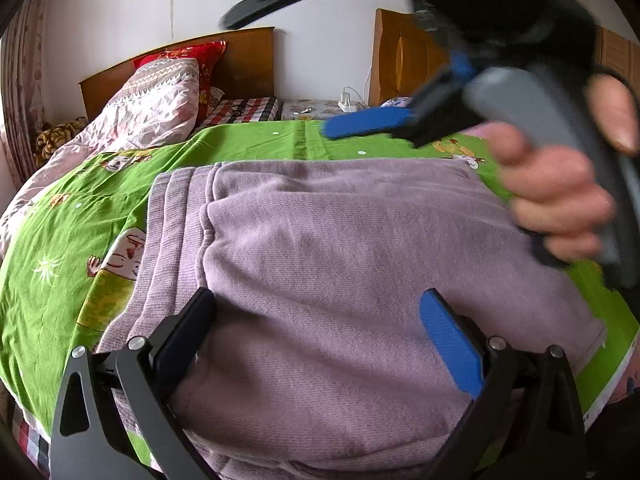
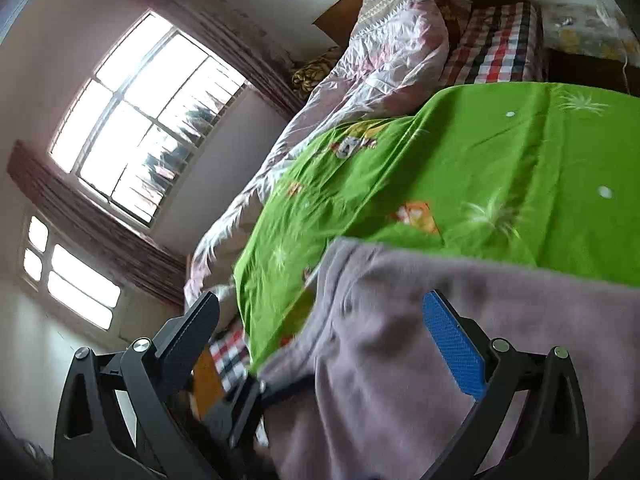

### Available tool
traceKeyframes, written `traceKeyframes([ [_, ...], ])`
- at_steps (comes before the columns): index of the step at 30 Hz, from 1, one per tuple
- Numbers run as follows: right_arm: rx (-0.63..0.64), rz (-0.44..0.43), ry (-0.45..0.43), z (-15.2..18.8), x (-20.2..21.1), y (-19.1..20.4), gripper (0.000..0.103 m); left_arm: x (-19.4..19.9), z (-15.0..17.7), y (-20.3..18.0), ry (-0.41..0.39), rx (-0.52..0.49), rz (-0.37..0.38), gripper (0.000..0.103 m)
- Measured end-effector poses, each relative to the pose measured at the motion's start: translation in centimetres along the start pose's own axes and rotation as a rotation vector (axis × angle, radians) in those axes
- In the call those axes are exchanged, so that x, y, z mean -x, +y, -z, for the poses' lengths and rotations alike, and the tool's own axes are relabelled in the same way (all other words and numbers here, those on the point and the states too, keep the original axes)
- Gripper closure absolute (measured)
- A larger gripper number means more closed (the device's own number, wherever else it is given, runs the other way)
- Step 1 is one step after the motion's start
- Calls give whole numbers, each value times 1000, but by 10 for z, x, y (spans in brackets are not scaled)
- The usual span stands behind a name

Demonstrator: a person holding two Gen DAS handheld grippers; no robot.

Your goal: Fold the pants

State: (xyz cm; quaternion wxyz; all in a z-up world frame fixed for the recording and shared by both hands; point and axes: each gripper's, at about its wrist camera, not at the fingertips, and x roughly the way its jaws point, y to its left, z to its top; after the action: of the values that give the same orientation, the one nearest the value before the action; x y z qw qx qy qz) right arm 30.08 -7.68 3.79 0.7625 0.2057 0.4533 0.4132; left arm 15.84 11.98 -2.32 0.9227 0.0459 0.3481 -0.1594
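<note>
Pretty clearly a home bedroom: a bed (image 1: 256, 136) with a wooden headboard (image 1: 244, 60) up at 12 o'clock, a red pillow (image 1: 200, 56), a rumpled pink quilt (image 1: 152, 112), a green cartoon sheet (image 2: 500, 160), and at 9 o'clock a curtained window (image 2: 140, 116).

No text, label, brand, number or sign can be read in either view. The green bed sheet (image 1: 248, 152) carries only cartoon pictures, and the red pillow (image 1: 200, 56) near the headboard has a golden pattern that is too blurred to tell if it holds any characters.
</note>
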Motion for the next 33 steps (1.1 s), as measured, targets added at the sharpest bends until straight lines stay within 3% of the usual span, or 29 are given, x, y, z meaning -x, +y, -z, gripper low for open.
traceKeyframes([
  [4, -8, 130, -87, 20, 29, -2, 4, 4, 0, -1, -12, 7, -16, 2],
  [6, -33, 228, -142, 32, 50, -11, 4, 10, -2, -8, -5, -10, -45, 2],
  [9, 11, 399, -168, 54, 65, -12, 4, 23, -10, -11, -19, 19, -26, 2],
  [12, 108, 610, -144, 87, 70, -7, 4, 21, -9, -9, 18, 53, -41, 2],
  [16, 226, 790, -2, 128, 47, -14, 4, 11, 9, -23, 45, -64, -163, 2],
  [19, 211, 773, -49, 142, 56, -17, 5, 10, 7, -23, 56, -53, -178, 2],
  [23, 224, 814, -107, 154, 76, -1, 5, 24, 5, -28, 56, -35, -198, 2],
  [28, 241, 820, -98, 180, 75, 2, 5, 25, 11, -31, 51, -39, -223, 2],
  [33, 150, 731, -182, 194, 83, -15, 5, 17, 16, -31, 37, -43, -245, 1],
])
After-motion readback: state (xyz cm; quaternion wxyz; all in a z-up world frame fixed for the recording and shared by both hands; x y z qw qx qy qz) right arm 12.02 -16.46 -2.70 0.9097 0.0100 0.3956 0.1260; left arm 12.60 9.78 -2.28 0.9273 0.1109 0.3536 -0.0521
